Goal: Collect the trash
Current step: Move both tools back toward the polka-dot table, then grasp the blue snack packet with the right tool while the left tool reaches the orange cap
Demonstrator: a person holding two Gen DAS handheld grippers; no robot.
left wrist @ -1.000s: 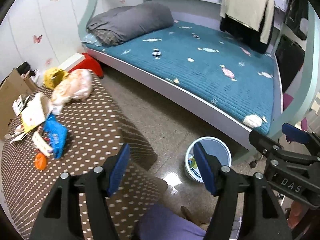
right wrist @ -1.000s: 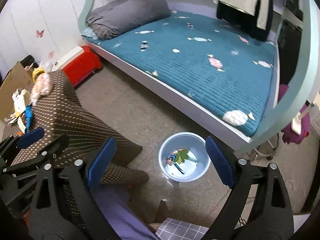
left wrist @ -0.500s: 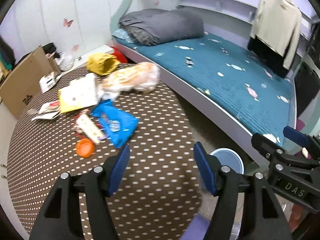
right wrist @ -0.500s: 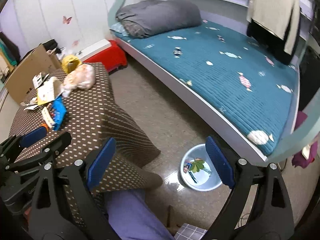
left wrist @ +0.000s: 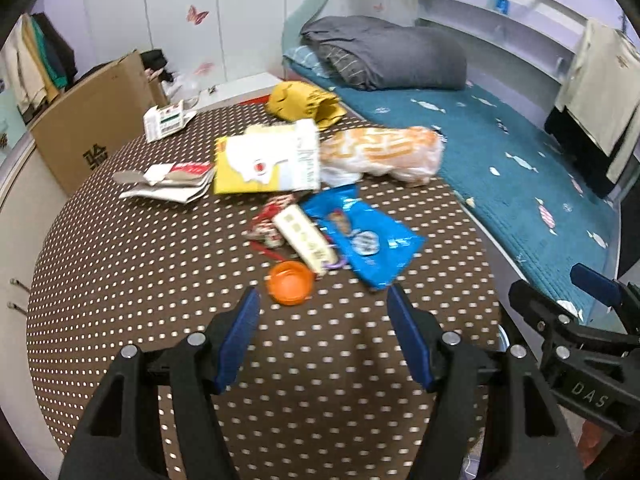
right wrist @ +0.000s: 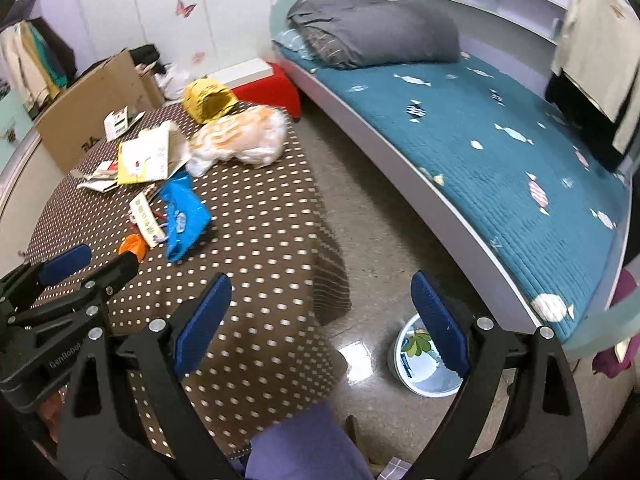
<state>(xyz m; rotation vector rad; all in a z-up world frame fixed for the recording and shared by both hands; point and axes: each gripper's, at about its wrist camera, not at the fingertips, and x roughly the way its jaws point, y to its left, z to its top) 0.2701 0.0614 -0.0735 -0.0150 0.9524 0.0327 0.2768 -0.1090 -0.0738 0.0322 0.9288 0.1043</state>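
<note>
Two empty claws over a littered worktop
Left claw, jaws apart, has one orange cap just ahead, one blue wrapper beyond; right claw, jaws apart, hangs above one bucket on the floor holding scraps

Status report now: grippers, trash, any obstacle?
Left gripper open, empty, facing orange cap. Right gripper open, empty. Bin on floor. No obstacle seen.

desk: matt dotted cloth | blue wrapper: glossy plastic | box: cardboard | floor: glossy stone | bed: quilted cloth
</note>
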